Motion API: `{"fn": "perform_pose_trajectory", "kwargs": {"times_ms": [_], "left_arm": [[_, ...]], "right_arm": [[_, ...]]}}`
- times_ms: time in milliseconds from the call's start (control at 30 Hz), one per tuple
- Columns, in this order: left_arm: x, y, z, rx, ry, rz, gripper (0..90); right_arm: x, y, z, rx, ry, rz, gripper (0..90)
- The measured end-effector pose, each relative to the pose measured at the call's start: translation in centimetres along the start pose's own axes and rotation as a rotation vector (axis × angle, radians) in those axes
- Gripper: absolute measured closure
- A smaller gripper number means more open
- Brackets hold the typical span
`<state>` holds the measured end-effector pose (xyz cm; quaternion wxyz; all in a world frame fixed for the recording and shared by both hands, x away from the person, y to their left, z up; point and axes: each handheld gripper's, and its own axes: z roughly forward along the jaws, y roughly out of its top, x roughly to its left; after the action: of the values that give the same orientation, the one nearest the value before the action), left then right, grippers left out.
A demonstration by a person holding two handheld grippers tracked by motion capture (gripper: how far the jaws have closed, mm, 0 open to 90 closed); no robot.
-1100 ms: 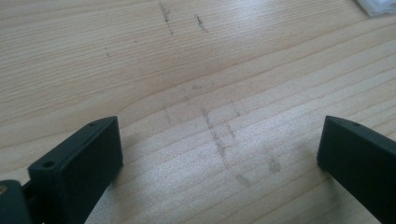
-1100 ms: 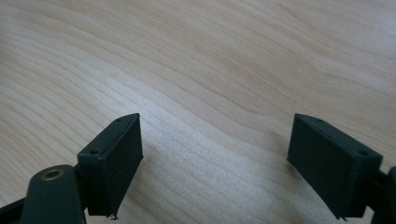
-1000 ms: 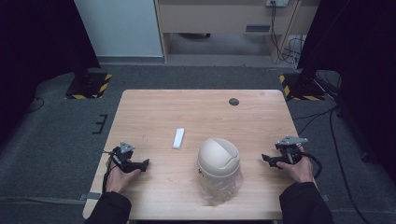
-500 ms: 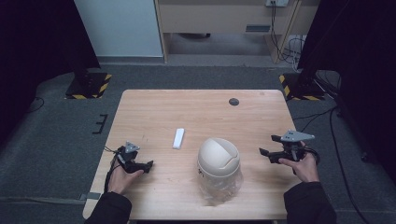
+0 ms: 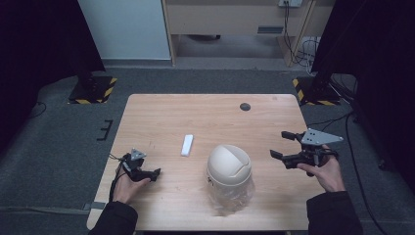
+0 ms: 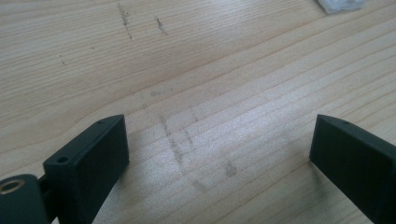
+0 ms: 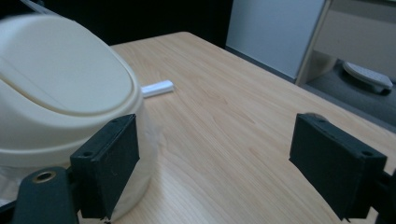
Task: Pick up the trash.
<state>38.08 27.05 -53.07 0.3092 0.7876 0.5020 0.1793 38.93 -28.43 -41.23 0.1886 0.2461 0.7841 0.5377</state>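
Observation:
A cream domed bin with a swing lid stands at the table's front middle, and a clear plastic liner shows below its rim. In the right gripper view the bin is close on the left. A small white block lies on the wood to the bin's left and farther back; the right gripper view has the block beyond the bin. My left gripper rests low on the table at the front left, open over bare wood. My right gripper is held right of the bin, open, jaws pointing toward it.
A small dark round disc sits near the table's far edge. A corner of crinkled clear plastic shows at the top of the left gripper view. Beyond the table are a white panel, a wooden cabinet and cables on grey floor.
My right gripper has risen a little off the table and drawn slightly toward the bin. The left gripper has shifted slightly to the right. The bin and the block have not moved.

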Motion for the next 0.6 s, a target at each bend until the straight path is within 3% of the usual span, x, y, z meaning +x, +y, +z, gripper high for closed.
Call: {"fn": "perform_pose_trajectory", "kwargs": {"times_ms": [133, 333, 600], "left_arm": [[0.0, 0.0, 0.0, 0.0, 0.0, 0.0, 3.9], [0.0, 0.0, 0.0, 0.0, 0.0, 0.0, 3.9], [0.0, 0.0, 0.0, 0.0, -0.001, -0.001, 3.8]], "right_arm": [[0.7, 1.1, -0.4, -0.027, 0.023, -0.02, 16.4], [2.8, 3.5, -0.6, -0.083, 0.108, -0.042, 16.4], [5.2, 5.1, 0.2, -0.089, 0.207, -0.054, 17.0]]}}
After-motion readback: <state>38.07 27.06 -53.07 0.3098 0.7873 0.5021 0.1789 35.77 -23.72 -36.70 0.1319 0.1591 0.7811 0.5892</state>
